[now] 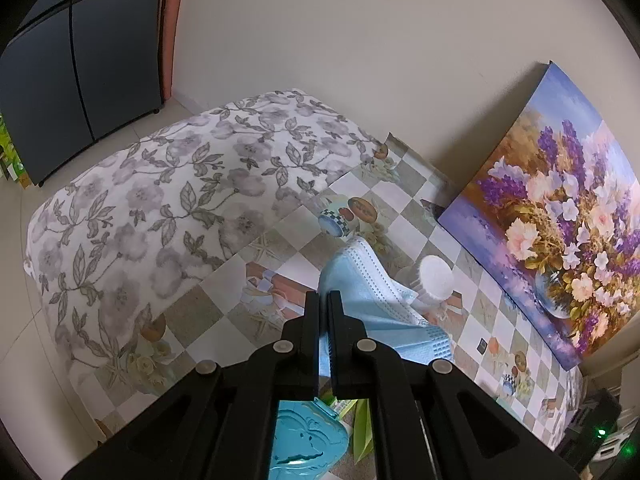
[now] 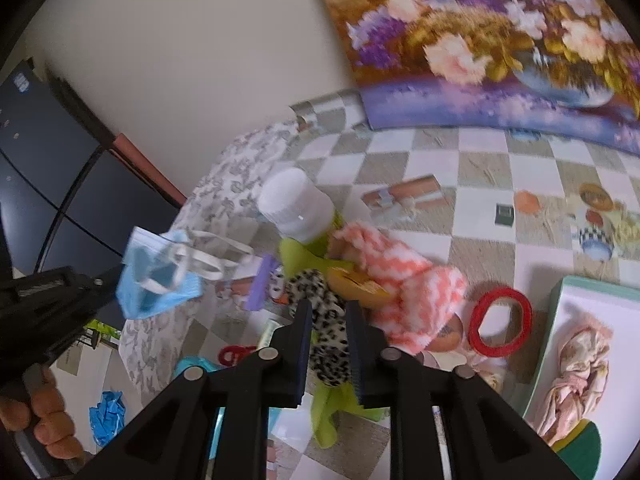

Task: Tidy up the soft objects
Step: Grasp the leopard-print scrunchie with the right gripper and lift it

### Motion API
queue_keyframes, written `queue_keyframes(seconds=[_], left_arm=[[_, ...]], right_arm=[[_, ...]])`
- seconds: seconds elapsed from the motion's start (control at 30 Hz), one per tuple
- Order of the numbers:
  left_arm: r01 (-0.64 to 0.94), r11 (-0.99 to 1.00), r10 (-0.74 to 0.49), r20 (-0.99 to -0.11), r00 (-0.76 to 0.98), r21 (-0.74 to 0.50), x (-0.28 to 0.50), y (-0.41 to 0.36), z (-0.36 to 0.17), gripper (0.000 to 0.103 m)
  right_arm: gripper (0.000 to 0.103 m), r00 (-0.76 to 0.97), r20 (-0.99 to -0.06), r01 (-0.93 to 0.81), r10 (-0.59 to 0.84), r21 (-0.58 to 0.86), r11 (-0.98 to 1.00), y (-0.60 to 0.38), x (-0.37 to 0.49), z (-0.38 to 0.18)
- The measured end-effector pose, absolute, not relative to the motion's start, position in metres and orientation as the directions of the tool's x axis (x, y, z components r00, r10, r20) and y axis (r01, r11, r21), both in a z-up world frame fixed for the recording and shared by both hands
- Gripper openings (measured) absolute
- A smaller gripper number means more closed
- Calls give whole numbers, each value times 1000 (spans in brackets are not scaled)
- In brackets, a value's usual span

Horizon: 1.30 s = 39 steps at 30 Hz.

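My left gripper [image 1: 324, 300] is shut on a light blue face mask [image 1: 372, 292] and holds it above the table. The mask also shows in the right wrist view [image 2: 156, 276], hanging from the left gripper's tip with its white ear loops loose. My right gripper [image 2: 328, 312] is shut on a leopard-print scrunchie [image 2: 328, 340] over a pile of soft things: a lime green cloth [image 2: 304, 252], a pink and white fuzzy cloth [image 2: 400, 276] and a red scrunchie [image 2: 500, 320]. A pink scrunchie [image 2: 576, 380] lies in the white tray [image 2: 600, 300] at right.
A white-capped bottle [image 2: 296, 204] stands behind the pile. A flower painting [image 1: 560, 216] leans on the wall. A floral blanket [image 1: 160, 208] covers the table's left end. A teal box [image 1: 304, 448] sits below the left gripper. A dark cabinet [image 1: 80, 60] stands far left.
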<state>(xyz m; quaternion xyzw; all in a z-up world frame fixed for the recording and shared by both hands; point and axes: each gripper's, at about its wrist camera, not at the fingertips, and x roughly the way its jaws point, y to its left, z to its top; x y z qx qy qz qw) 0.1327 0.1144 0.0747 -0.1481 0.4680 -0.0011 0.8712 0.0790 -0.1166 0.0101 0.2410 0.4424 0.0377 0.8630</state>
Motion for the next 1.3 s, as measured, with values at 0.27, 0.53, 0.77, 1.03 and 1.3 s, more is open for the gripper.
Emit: queue_keyframes(seconds=[0.27, 0.53, 0.77, 1.03, 1.3], left_arm=[[-143, 958, -135, -826, 547, -251, 134, 114, 68, 4], [-148, 959, -130, -838, 531, -242, 136, 115, 61, 3], [-144, 959, -132, -834, 535, -244, 135, 114, 62, 3], [-138, 957, -141, -824, 549, -256, 133, 113, 70, 3], [-120, 952, -163, -796, 583, -283, 125, 111, 88, 3]], right_arm=[[37, 589, -761, 133, 270, 421, 897, -107, 87, -4], [37, 535, -805, 141, 257, 386, 912, -97, 95, -32], [34, 543, -798, 140, 259, 391, 910, -96, 95, -30], [25, 572, -769, 130, 287, 430, 894, -101, 88, -11], [25, 628, -731, 139, 267, 443, 886, -113, 75, 32]])
